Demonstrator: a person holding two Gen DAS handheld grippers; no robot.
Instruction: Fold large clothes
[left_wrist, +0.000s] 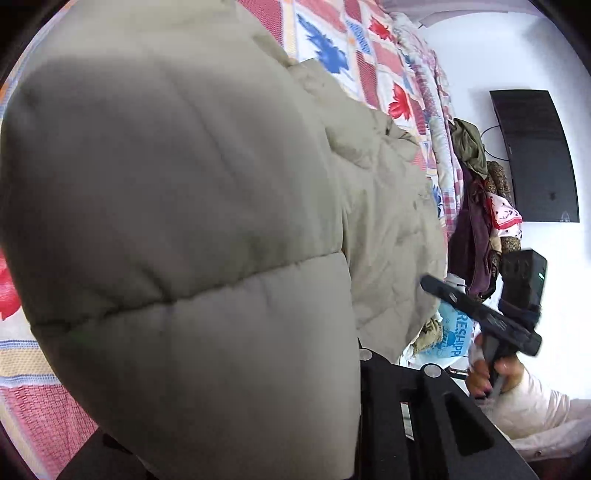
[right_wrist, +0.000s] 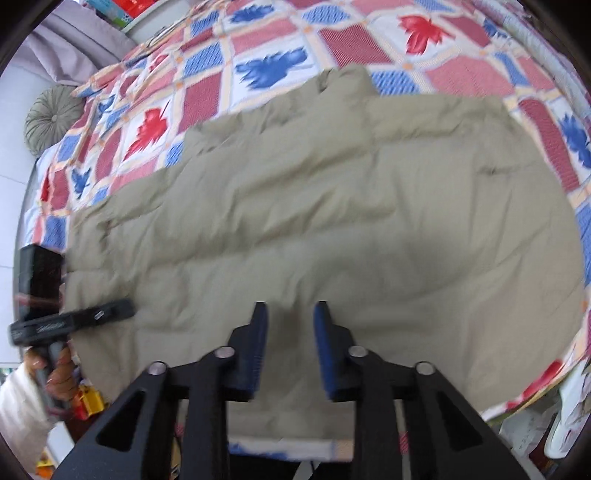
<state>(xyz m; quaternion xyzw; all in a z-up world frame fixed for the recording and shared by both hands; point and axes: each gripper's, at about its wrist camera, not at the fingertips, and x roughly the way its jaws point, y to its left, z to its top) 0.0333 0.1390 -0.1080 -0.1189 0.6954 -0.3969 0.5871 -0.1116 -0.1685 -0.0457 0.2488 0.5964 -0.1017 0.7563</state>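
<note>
A beige quilted coat (right_wrist: 325, 206) lies on a red-and-blue leaf-patterned checked bedspread (right_wrist: 258, 48).

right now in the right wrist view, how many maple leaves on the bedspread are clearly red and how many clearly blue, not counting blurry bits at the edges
red maple leaves: 2, one near the top right and one at the left
blue maple leaves: 4, two at the top, one small at the left, one at the right edge
total: 6, all on the bedspread around the beige coat
</note>
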